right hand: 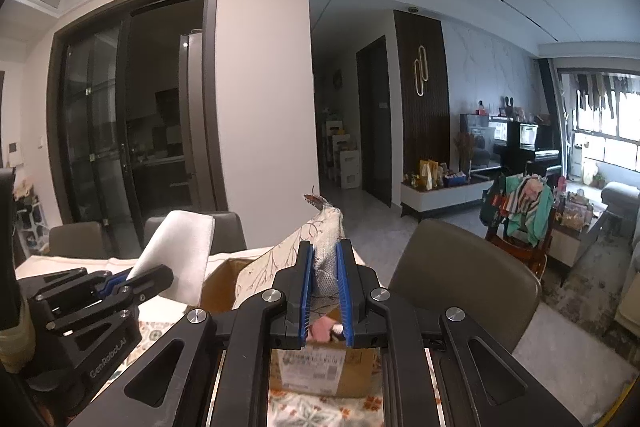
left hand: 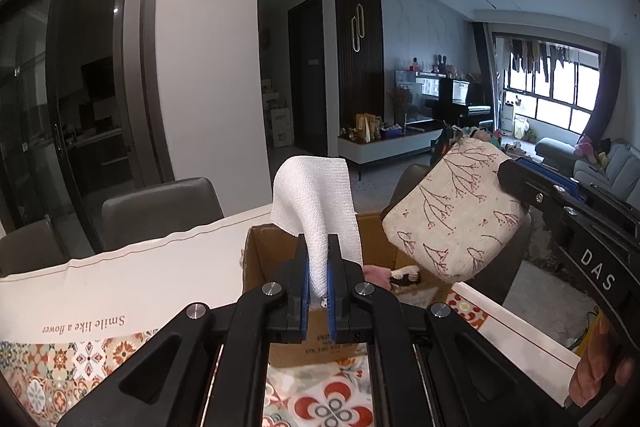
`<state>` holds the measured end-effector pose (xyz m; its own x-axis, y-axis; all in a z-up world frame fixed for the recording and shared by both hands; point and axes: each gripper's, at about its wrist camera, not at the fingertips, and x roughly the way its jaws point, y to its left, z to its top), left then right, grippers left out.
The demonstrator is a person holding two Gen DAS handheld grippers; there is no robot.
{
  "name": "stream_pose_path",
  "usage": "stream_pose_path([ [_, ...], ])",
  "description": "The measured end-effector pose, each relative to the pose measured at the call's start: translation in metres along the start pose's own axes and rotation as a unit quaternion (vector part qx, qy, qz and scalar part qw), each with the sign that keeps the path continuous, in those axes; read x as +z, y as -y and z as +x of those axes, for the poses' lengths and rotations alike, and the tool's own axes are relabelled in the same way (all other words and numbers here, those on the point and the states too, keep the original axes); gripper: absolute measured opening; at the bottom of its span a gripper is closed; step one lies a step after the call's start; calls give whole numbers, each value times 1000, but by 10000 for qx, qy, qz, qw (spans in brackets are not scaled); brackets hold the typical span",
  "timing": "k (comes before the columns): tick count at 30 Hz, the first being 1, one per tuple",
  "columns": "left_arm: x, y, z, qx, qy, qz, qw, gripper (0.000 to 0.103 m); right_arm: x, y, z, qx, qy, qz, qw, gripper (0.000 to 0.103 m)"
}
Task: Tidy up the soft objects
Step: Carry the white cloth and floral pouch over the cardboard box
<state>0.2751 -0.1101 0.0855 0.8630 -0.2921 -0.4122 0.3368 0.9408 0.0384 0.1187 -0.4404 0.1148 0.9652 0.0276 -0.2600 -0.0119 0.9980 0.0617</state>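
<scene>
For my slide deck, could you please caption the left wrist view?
Left gripper lifts a white cloth over the cardboard box while the right gripper holds a printed pouch.

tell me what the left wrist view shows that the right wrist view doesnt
Only the left wrist view shows the pouch's whole printed face, the "Smile like a flower" lettering on the tablecloth, and a sofa by the window. Only the right wrist view shows a chair draped with clothes. Both show the cardboard box, the white cloth shut in the left claw, and the pouch held by the right claw.
</scene>
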Motion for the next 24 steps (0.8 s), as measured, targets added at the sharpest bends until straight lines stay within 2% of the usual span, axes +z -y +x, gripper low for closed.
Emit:
stream_pose_path([
  [11, 4, -5, 48, -4, -259, 24, 9997, 9, 0, 7, 50, -46, -260, 1, 9997, 14],
  [24, -17, -6, 111, -222, -961, -5, 9951, 9, -19, 10, 114, -47, -974, 65, 9952, 14],
])
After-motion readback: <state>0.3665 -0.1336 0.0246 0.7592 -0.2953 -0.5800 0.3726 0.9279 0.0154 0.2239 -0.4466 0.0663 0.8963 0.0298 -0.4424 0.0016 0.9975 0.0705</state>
